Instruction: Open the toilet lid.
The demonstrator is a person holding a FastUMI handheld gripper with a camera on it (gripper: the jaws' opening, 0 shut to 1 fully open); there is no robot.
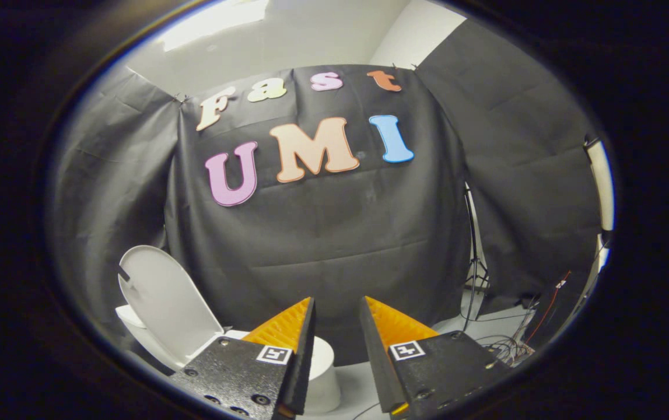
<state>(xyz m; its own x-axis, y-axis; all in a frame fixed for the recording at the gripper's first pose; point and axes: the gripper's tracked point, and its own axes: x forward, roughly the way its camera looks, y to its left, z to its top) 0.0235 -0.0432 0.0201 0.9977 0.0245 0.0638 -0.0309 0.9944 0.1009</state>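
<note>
We read the white plastic oval toilet lid [162, 303] as already raised: it stands up, tilted back, off to the left of the left finger. The white ceramic toilet bowl [325, 373] sits low, partly hidden behind the fingers. The orange-and-black two-finger gripper [337, 315] has its jaws spread with a clear gap and nothing between them. It points at the black cloth wall [322, 233], not touching the lid. Our judgement: the opening step looks done and we're in the retreat phase. Next move just calls for keeping clear of the lid so it isn't knocked forward. A tangle of cables [509, 347] lies on the floor to the right.
</note>
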